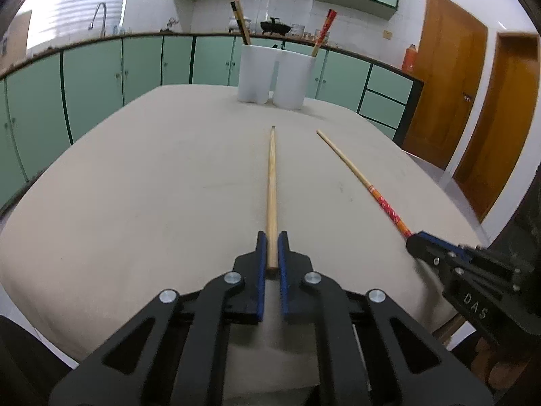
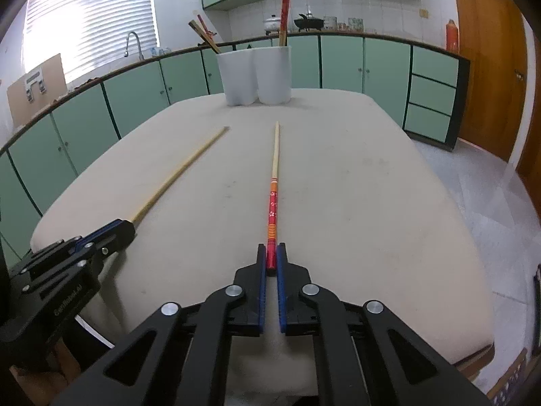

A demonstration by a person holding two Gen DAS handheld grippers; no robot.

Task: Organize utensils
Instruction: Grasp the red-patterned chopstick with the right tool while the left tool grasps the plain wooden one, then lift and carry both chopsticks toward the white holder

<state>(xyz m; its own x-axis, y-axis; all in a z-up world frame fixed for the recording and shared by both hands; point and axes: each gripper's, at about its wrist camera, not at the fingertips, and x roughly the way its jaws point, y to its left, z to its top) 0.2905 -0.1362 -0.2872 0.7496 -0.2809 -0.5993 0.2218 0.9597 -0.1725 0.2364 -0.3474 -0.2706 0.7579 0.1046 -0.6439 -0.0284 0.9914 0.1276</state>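
Note:
My left gripper [image 1: 272, 240] is shut on the near end of a plain wooden chopstick [image 1: 271, 182], which points away over the table toward a white two-cup holder [image 1: 275, 76]. My right gripper [image 2: 271, 252] is shut on the red end of a red-and-orange patterned chopstick [image 2: 274, 182], also pointing at the holder [image 2: 255, 74]. Each view shows the other gripper at its side: the right gripper [image 1: 414, 238] on the patterned chopstick [image 1: 358, 176], the left gripper [image 2: 125, 225] on the plain one [image 2: 179, 176]. The holder's left cup has dark-tipped chopsticks [image 1: 240, 22] and its right cup red ones [image 1: 324, 32].
The beige-covered table [image 1: 152, 186] carries only the holder and the two chopsticks. Green cabinets [image 1: 94, 71] with a sink and cookware run behind it. Wooden doors [image 1: 446, 77] stand at the right. Tiled floor [image 2: 480, 176] lies past the table's right edge.

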